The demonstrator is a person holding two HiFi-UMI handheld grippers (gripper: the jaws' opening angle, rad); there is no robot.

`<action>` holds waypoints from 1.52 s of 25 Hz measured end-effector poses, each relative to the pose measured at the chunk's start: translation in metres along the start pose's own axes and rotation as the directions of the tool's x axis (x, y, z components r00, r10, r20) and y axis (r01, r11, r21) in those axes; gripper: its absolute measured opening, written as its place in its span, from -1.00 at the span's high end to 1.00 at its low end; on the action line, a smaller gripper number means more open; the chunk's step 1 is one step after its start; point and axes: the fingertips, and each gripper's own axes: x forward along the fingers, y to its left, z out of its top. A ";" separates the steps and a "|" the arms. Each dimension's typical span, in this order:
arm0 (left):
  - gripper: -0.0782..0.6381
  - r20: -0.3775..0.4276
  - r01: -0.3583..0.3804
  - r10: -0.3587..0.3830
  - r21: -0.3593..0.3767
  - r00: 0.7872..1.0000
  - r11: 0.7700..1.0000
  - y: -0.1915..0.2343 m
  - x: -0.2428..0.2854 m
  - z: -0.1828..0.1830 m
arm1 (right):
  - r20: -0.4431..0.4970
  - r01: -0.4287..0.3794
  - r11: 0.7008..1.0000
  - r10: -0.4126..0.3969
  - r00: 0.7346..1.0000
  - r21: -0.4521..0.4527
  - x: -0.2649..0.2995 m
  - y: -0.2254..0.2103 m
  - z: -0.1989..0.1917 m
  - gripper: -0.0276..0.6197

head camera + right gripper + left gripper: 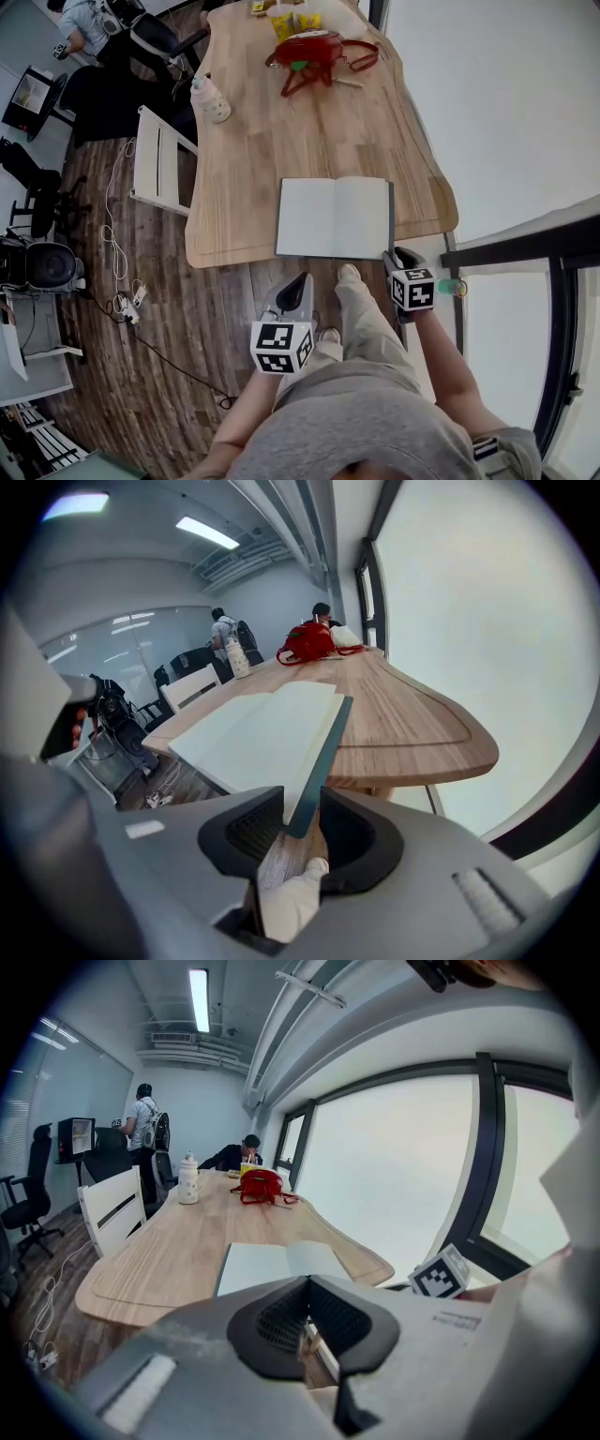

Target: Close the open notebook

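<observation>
The notebook [333,217] lies open on the wooden bench [253,141], close to the near edge, with its blank white pages facing up. Its dark right-hand cover [323,752] is tilted up off the pages and shows as a thin dark strip along the right side of the book in the head view.

The right tool [398,258] sits at the notebook's near right corner. Its jaws are narrow and pinch the lower edge of that cover between them, as the right gripper view shows [302,822].

The left tool [296,286] hangs off the bench, just in front of its near edge and below the notebook's left page, well apart from the book. Its jaws are drawn together at the tips with nothing between them [307,1283]; only floor shows through the small gap behind.

Farther up the bench stand a pale bottle [211,98] and a red bag [314,52]. A white chair [159,159] stands at the bench's left side.
</observation>
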 end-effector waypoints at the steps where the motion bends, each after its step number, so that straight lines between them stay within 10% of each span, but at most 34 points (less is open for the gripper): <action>1: 0.77 -0.001 0.001 -0.001 0.001 1.000 1.000 0.000 0.001 0.000 | -0.003 -0.010 1.000 0.010 1.000 0.011 0.001 0.000 -0.001 0.54; 18: 0.77 -0.010 0.005 -0.005 0.005 1.000 1.000 0.002 0.004 -0.001 | -0.029 -0.268 0.948 0.277 0.961 0.170 0.010 0.000 -0.005 0.58; 38: 0.77 0.019 0.006 -0.006 0.007 1.000 1.000 -0.003 -0.016 -0.003 | 0.056 -0.176 0.980 0.171 0.984 0.097 -0.013 0.003 0.015 0.82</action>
